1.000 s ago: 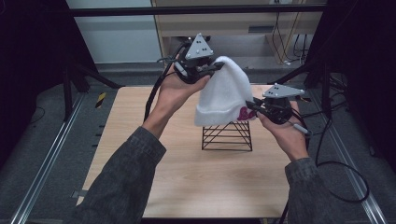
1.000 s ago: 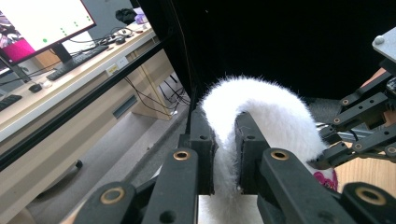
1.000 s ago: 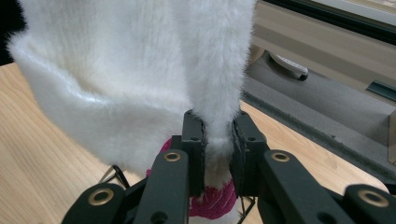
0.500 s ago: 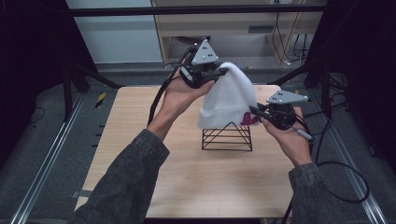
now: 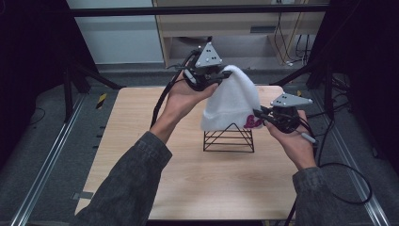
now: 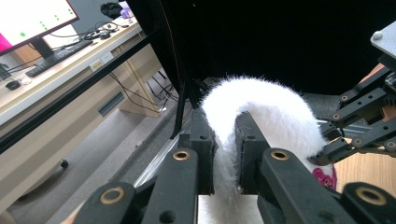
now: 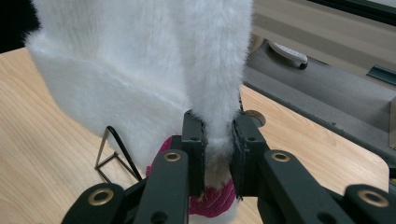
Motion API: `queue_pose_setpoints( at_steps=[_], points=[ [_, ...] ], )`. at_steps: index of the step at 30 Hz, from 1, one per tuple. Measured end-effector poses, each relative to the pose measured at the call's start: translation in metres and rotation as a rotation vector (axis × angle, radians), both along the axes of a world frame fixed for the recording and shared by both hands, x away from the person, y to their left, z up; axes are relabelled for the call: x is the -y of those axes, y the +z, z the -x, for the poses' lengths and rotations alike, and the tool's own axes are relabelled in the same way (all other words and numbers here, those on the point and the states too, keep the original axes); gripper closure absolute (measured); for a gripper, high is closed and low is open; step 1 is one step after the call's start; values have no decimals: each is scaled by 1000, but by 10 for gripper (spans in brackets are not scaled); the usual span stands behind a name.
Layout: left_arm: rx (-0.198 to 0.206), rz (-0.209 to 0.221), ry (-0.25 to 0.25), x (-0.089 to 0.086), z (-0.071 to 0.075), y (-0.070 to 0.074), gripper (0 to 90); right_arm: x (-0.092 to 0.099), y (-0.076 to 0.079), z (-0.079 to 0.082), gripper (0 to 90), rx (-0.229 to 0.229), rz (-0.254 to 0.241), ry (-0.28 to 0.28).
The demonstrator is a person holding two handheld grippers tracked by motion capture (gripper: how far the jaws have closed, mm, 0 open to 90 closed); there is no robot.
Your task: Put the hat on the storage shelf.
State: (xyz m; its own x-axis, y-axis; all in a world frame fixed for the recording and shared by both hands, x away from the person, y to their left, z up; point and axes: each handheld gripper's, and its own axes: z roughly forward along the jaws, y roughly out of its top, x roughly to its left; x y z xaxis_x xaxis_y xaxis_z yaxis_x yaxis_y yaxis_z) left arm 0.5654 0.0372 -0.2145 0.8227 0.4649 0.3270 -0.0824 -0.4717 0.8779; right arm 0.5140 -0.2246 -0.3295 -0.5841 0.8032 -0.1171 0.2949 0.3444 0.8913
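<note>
A fluffy white hat (image 5: 233, 101) with a pink patch (image 5: 253, 122) at its lower edge hangs in the air over a black wire rack (image 5: 229, 138) on the wooden table (image 5: 197, 174). My left gripper (image 5: 225, 74) is shut on the hat's top, high at the far side; its jaws pinch the white fleece (image 6: 225, 140). My right gripper (image 5: 258, 116) is shut on the hat's lower right edge near the pink patch; the fleece (image 7: 217, 116) runs down between its pads (image 7: 196, 149). The rack's wire corner (image 7: 109, 154) lies below the hat.
A shelf unit (image 5: 235, 33) and cables stand beyond the table's far edge. Dark frame posts (image 5: 70, 80) flank the table on both sides. A desk with a monitor (image 6: 32, 18) and keyboard is off to the side in the left gripper view.
The left gripper has carried the hat's top a little to the right and the right gripper has shifted slightly right; the hat stays stretched between both.
</note>
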Motion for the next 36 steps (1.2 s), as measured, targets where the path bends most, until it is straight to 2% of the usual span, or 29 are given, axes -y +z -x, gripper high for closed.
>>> queue_pose_setpoints(
  at_steps=[10, 22, 36],
  points=[
    [-11, -15, -4, 6, -1, -6, 804, 5, -7, 2, 776, -10, -5, -8],
    [-24, -36, -7, 9, -3, -17, 804, 5, -23, 3, 775, -20, -5, -14],
    [-34, -36, 13, 2, -10, -23, 803, 0, -31, -3, 771, -15, -10, -21]
  ],
)
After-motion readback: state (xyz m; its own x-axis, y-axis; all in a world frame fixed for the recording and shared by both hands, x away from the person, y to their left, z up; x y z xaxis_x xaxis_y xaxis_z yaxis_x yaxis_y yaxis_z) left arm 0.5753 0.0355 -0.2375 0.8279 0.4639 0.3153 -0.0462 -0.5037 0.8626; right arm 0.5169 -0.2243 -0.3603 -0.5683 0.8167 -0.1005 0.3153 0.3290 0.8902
